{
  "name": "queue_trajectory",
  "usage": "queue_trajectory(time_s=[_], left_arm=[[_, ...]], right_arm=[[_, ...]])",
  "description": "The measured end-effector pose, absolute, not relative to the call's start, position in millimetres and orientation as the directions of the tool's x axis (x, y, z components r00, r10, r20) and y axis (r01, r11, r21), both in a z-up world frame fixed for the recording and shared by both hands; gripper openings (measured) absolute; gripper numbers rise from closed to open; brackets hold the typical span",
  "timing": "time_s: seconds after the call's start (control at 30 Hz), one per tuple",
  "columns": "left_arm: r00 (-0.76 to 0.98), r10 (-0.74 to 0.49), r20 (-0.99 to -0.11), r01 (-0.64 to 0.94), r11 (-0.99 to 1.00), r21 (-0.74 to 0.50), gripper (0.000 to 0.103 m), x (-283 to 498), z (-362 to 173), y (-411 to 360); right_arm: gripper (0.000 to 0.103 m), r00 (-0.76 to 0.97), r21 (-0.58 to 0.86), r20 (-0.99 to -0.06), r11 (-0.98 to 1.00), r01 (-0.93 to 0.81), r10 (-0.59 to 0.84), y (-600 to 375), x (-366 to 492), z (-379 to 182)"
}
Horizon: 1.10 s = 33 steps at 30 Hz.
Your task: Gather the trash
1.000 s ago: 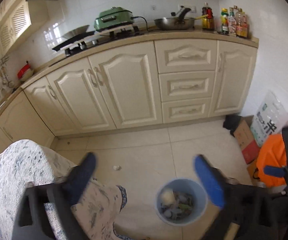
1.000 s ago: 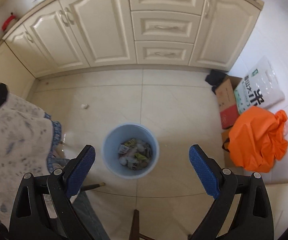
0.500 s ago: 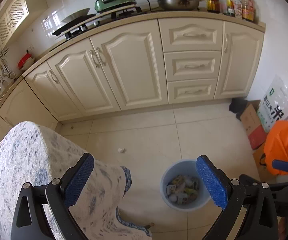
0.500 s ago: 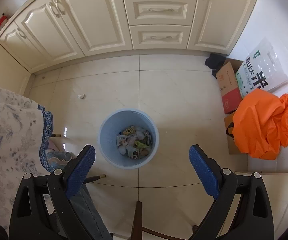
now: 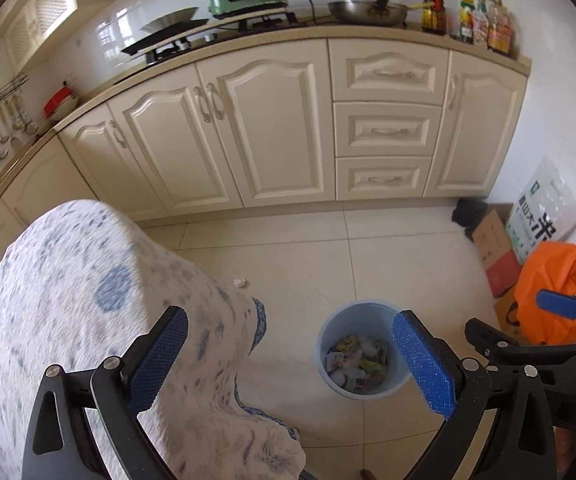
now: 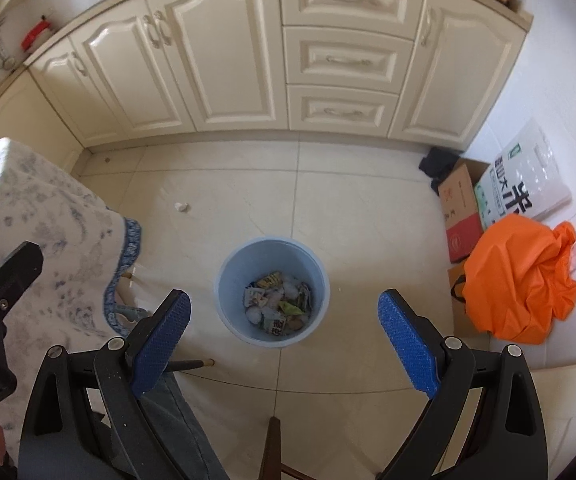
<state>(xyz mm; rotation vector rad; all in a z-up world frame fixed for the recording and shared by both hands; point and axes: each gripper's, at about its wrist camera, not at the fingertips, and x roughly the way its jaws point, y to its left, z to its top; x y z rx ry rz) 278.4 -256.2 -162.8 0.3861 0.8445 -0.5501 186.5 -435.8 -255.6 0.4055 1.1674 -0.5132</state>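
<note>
We see a bright kitchen in soft daylight, apparently entering from the left, where the white wall tiles [image 5: 119,36] carry window glare. Shadows on the floor [image 6: 368,208] are faint. Both fisheye views bend the cabinets [image 5: 271,128] strongly and end in dark corners. The patterned cloth [image 5: 67,300] is smeared by motion blur in the left view; elsewhere focus is fairly sharp.
</note>
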Motion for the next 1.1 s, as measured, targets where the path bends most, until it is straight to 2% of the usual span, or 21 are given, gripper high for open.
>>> queue_trajectory(time_s=[0.17,0.37,0.77,1.1], left_arm=[[0.54,-0.323,-0.778,0.519,0.855,0.005,0.101,254.9,-150.4,-204.1],[0.588,-0.307,-0.749,0.406,0.912,-0.054,0.101,209.0,-129.2,-134.2],[0.782,-0.117,-0.613,0.181,0.983,0.043,0.101,92.8,-93.2,-63.8],[0.841,-0.072,-0.537,0.098,0.995,0.02,0.101,30.9,-71.8,-38.9]], right_arm=[[0.096,0.388,0.079,-0.907,0.836,0.542,-0.166,-414.2,175.1,-226.3],[0.096,0.501,0.091,-0.845,0.875,0.476,-0.185,-376.9,158.4,-188.8],[0.096,0.668,0.071,-0.722,0.942,0.329,-0.179,-304.2,120.7,-142.3],[0.097,0.764,0.043,-0.612,0.956,0.289,-0.203,-274.2,94.8,-114.5]])
